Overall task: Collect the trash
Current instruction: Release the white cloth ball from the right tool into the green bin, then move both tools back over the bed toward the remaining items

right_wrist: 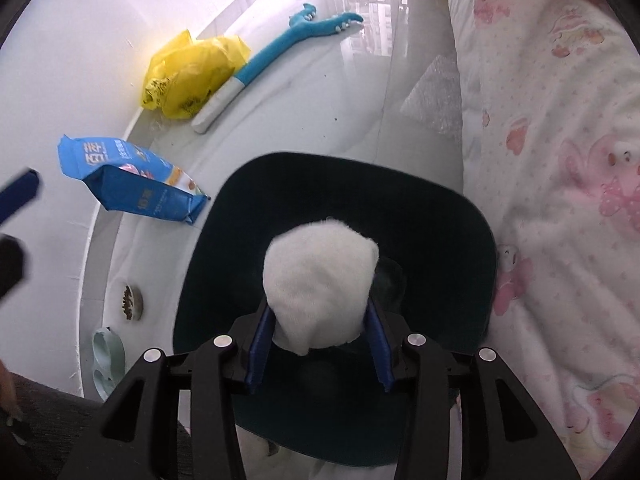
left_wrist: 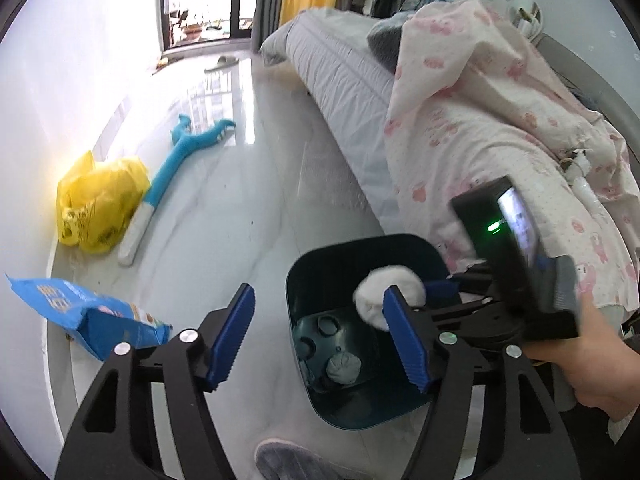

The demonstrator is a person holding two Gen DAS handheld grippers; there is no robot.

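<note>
A dark teal trash bin stands on the floor beside the bed; it also shows in the right wrist view. My right gripper is shut on a white crumpled tissue wad and holds it over the bin's opening. The same wad shows in the left wrist view, between the right gripper's blue fingers. A grey crumpled wad lies at the bin's bottom. My left gripper is open and empty, just in front of the bin.
A blue snack bag, a yellow plastic bag and a blue plush toy lie along the white wall. A bed with a pink-patterned quilt fills the right side. A small dish and a slipper lie near left.
</note>
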